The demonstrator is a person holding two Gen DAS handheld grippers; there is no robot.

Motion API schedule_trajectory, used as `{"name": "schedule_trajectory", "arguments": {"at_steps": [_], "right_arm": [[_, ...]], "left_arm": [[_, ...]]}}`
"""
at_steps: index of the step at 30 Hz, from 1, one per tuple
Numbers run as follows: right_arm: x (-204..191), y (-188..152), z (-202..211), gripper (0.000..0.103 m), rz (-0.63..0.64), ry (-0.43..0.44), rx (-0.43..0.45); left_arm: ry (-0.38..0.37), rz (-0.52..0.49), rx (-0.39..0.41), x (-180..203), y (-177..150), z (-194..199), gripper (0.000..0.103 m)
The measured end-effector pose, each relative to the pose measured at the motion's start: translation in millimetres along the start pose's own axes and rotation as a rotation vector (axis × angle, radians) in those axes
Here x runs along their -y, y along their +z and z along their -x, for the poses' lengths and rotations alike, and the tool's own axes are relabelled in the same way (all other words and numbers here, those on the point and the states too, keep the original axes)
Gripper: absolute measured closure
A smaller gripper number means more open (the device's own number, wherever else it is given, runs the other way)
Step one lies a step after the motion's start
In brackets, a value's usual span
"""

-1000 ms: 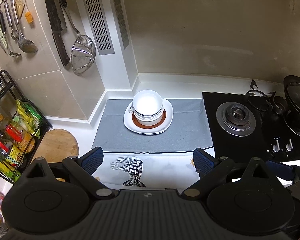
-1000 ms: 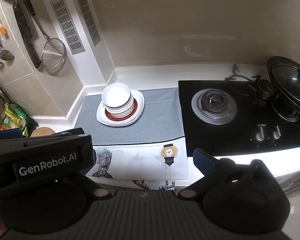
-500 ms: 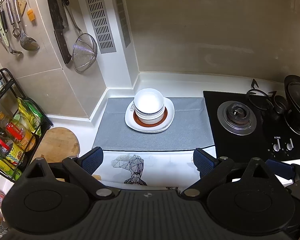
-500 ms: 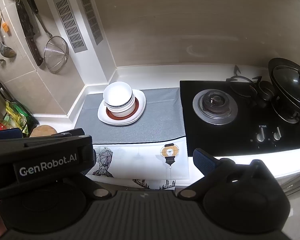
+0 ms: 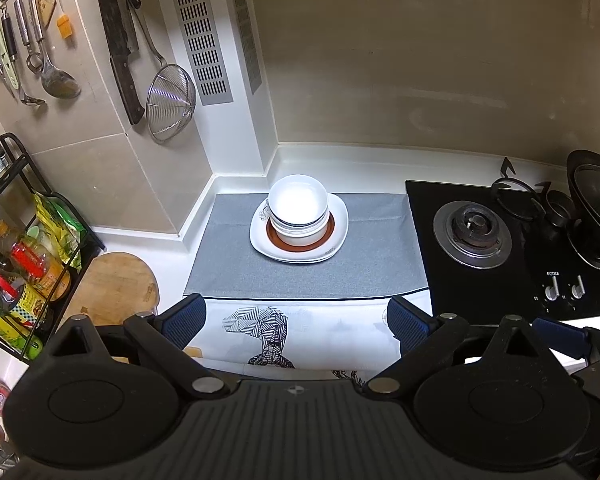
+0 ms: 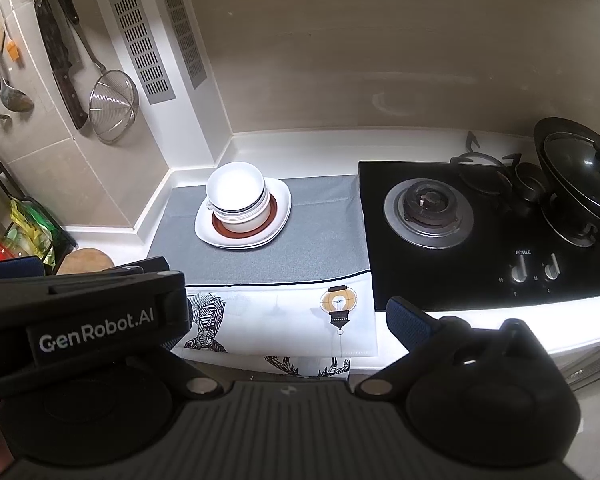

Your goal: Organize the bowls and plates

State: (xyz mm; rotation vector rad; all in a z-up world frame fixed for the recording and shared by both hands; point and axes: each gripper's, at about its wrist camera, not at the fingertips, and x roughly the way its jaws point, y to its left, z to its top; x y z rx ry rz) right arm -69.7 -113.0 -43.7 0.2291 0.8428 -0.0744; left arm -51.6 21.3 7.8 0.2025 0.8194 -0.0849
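Observation:
A stack of white bowls (image 5: 298, 204) sits on a brown-rimmed plate (image 5: 328, 236), which rests on white squarish plates (image 5: 340, 220) on a grey mat (image 5: 372, 268). The same stack of bowls (image 6: 236, 192) and white plates (image 6: 280, 204) shows in the right wrist view. My left gripper (image 5: 296, 320) is open and empty, held back over the counter's front edge, well short of the stack. My right gripper (image 6: 292, 320) is open and empty, also back at the front edge; its left finger is hidden behind the left gripper's body (image 6: 80, 320).
A black gas hob (image 5: 500, 248) with a lidded wok (image 5: 596, 192) lies right of the mat. A round wooden board (image 5: 112, 288) and a bottle rack (image 5: 16, 264) stand left. A knife, strainer (image 5: 170, 100) and ladles hang on the wall. A printed cloth (image 5: 284, 332) covers the front edge.
Both grippers have drifted slightly; the stack sits a little further right in both views. Jaws stay open and empty.

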Motion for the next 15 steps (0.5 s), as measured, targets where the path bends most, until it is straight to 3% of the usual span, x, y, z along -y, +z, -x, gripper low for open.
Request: {"name": "schedule_trajectory", "arguments": {"at_steps": [15], "right_arm": [[-4.7, -6.4, 0.5, 0.0, 0.006, -0.008, -0.004]], "left_arm": [[-0.017, 0.007, 0.0, -7.9, -4.1, -1.1, 0.006]]}}
